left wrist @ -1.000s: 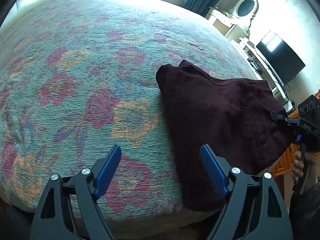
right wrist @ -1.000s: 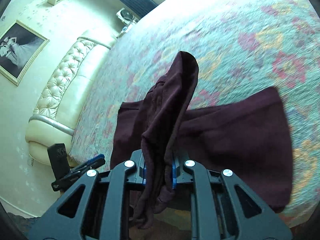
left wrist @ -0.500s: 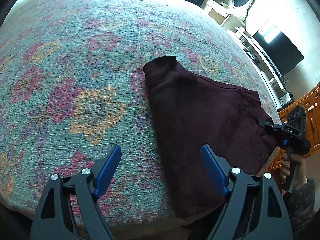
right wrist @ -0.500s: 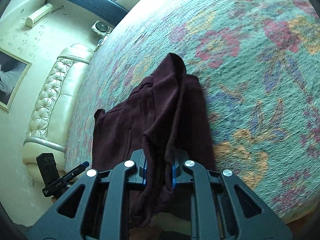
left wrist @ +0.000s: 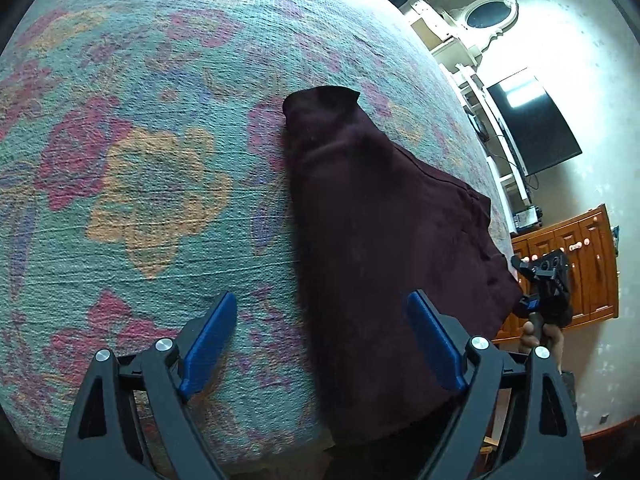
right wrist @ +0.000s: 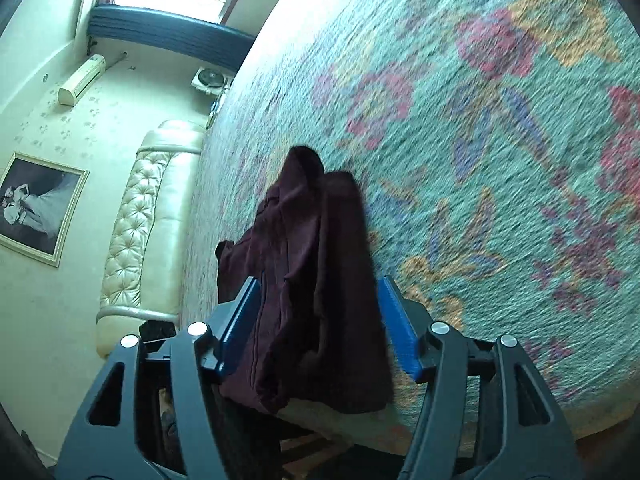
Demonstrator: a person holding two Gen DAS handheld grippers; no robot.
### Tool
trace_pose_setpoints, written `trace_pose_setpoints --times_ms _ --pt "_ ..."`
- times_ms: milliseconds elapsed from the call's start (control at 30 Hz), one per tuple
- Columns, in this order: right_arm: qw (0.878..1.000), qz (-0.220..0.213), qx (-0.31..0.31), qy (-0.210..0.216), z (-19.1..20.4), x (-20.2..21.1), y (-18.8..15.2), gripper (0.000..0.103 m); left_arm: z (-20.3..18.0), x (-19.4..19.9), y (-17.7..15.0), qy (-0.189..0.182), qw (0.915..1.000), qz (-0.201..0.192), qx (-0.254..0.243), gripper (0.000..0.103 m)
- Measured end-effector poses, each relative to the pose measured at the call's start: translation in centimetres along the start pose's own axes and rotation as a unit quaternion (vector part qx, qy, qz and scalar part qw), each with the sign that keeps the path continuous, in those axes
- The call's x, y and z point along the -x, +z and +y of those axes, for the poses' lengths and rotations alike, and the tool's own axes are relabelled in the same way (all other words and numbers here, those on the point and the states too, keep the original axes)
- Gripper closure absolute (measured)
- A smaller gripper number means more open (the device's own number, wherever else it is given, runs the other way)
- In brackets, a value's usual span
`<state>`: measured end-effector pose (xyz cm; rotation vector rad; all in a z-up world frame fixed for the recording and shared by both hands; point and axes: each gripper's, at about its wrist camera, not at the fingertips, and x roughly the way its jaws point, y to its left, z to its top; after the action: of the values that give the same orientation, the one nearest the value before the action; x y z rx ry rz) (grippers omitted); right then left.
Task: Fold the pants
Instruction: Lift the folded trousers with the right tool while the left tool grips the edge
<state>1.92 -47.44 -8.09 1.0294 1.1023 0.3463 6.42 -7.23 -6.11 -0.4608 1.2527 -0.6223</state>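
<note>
The dark maroon pants (left wrist: pixel 372 232) lie folded on the floral bedspread (left wrist: pixel 152 184), near the bed's front edge, one end hanging a little over it. My left gripper (left wrist: pixel 320 340) is open and empty above the bedspread, its right finger over the pants' near end. My right gripper (right wrist: pixel 320 320) is open, its blue pads on either side of the bunched pants (right wrist: pixel 312 280) without clamping them. The right gripper also shows in the left wrist view (left wrist: pixel 548 284), at the pants' right edge.
A cream tufted headboard (right wrist: pixel 136 236) and a framed picture (right wrist: pixel 36 208) lie to the left in the right wrist view. A TV (left wrist: pixel 532 124), white shelving (left wrist: pixel 472 68) and a wooden cabinet (left wrist: pixel 580 264) stand beyond the bed's right side.
My right gripper has opened and let go of the pants, which now lie folded on the bed. Both grippers have moved closer over the bedspread.
</note>
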Motion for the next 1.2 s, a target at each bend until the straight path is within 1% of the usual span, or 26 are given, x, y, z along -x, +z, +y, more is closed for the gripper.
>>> trace_pose_setpoints --times_ms 100,167,233,300,333,367,433,500,567,600,633,667,700,733,767,833,933,1000,1067,1133,1167,1200 --pt "0.999 0.029 0.007 -0.012 -0.2 -1.3 -0.2 0.04 0.3 0.0 -0.1 -0.031 0.9993 0.012 0.017 0.017" --pt "0.999 0.041 0.011 -0.005 0.0 -1.6 -0.5 0.037 0.4 0.1 -0.3 -0.052 0.9981 0.024 0.023 0.017" --pt "0.998 0.064 0.019 0.004 0.4 -2.0 -1.0 0.033 0.4 0.2 -0.7 -0.06 0.9973 0.032 0.025 0.017" --pt "0.997 0.068 0.03 0.008 0.3 -1.8 -1.4 0.033 0.5 0.1 -1.1 -0.078 0.9955 0.045 0.031 0.017" --pt "0.997 0.066 0.022 0.018 0.0 -1.7 -1.4 0.033 0.6 0.1 -1.2 -0.085 0.9946 0.048 0.033 0.017" --pt "0.997 0.064 0.017 0.025 -0.2 -1.7 -1.4 0.033 0.6 -0.1 -1.3 -0.102 0.9926 0.055 0.038 0.017" --pt "0.998 0.063 0.016 0.027 -0.3 -1.8 -1.4 0.037 0.4 -0.5 -1.5 -0.114 0.9906 0.063 0.042 0.017" --pt "0.997 0.064 0.02 0.026 -0.4 -2.0 -1.5 0.043 0.0 -1.0 -1.5 -0.117 0.9901 0.066 0.04 0.017" --pt "0.997 0.065 0.022 0.027 -0.3 -2.3 -1.6 0.045 -0.5 -1.5 -1.1 -0.119 0.9897 0.069 0.039 0.018" --pt "0.997 0.065 0.023 0.025 -0.2 -2.6 -1.9 0.051 -0.7 -1.8 -1.0 -0.117 0.99 0.069 0.038 0.02" --pt "0.997 0.066 0.024 0.023 -0.1 -2.9 -2.0 0.054 -0.8 -1.9 -0.9 -0.11 0.9908 0.069 0.038 0.037" --pt "0.997 0.068 0.025 0.023 0.0 -3.1 -2.2 0.061 -0.9 -2.2 -0.9 -0.08 0.9936 0.069 0.039 0.051" --pt "0.997 0.069 0.031 0.021 0.2 -3.2 -2.4 0.064 -0.8 -2.3 -0.7 -0.07 0.9941 0.071 0.044 0.064" --pt "0.997 0.065 0.035 0.017 0.5 -3.2 -2.5 0.065 -0.7 -2.2 -0.8 -0.073 0.9934 0.072 0.051 0.068" --pt "0.998 0.059 0.034 0.017 0.7 -3.1 -2.7 0.066 -0.5 -1.9 -0.8 -0.075 0.9932 0.069 0.056 0.07" --pt "0.998 0.049 0.034 0.014 1.2 -3.0 -3.0 0.067 -0.6 -1.5 -0.7 -0.069 0.994 0.068 0.051 0.074" --pt "0.999 0.032 0.04 0.008 2.2 -2.7 -3.5 0.069 -0.2 -0.4 -0.6 -0.065 0.9948 0.061 0.05 0.077" --pt "0.999 0.023 0.039 0.012 3.2 -2.9 -3.7 0.069 0.1 -0.1 -0.4 -0.063 0.9949 0.06 0.051 0.078" --pt "0.999 0.019 0.043 0.013 3.8 -3.0 -3.8 0.069 0.3 0.8 -0.3 -0.056 0.9961 0.053 0.042 0.083" --pt "0.999 0.017 0.042 0.018 4.3 -3.2 -3.7 0.069 0.4 1.5 -0.3 -0.041 0.9979 0.043 0.028 0.094" --pt "0.999 0.018 0.043 0.023 4.7 -3.4 -3.7 0.069 0.6 2.2 -0.1 -0.033 0.9985 0.038 0.018 0.094" --pt "0.999 0.017 0.041 0.031 4.8 -3.5 -3.8 0.069 0.7 2.3 -0.2 -0.035 0.9984 0.04 0.016 0.094"
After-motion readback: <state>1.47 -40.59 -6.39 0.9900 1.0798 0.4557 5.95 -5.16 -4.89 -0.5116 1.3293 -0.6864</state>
